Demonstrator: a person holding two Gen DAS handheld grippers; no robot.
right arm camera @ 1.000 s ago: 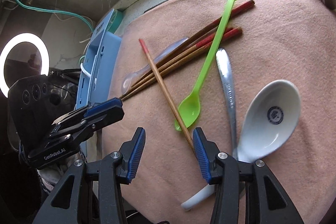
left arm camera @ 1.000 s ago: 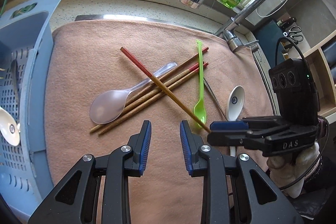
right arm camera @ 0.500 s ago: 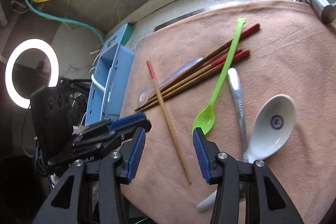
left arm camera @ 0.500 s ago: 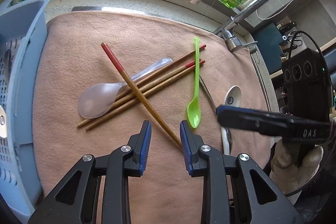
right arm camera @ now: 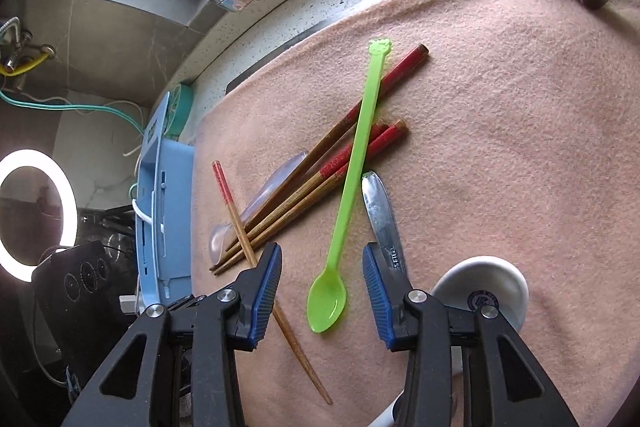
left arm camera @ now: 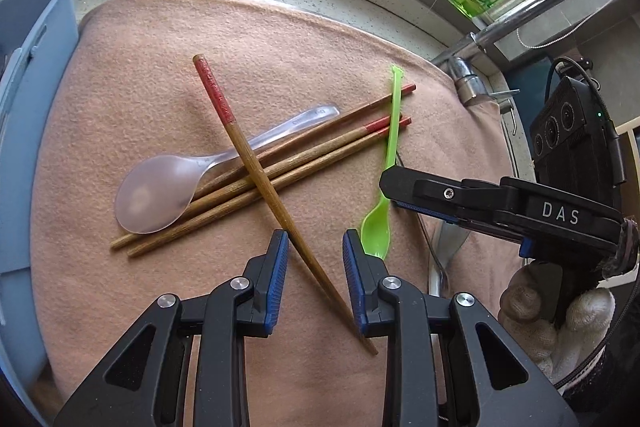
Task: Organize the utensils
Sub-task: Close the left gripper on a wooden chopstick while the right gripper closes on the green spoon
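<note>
Chopsticks and spoons lie scattered on the pink cloth (left arm camera: 168,75), my landmark. Near its middle, one lone chopstick (left arm camera: 256,167) crosses three others (left arm camera: 304,163), and its thin end runs between my left gripper (left arm camera: 315,247) fingers, which stand apart without pressing it. My right gripper (right arm camera: 322,269) is closing around the green spoon (right arm camera: 344,203), whose bowl sits between the pads, untouched. At the cloth's left edge stands the blue rack (left arm camera: 28,75).

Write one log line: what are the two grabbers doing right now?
left gripper: open, straddling single chopstick | right gripper: closing around green spoon, not gripping | cloth: other utensils untouched
</note>
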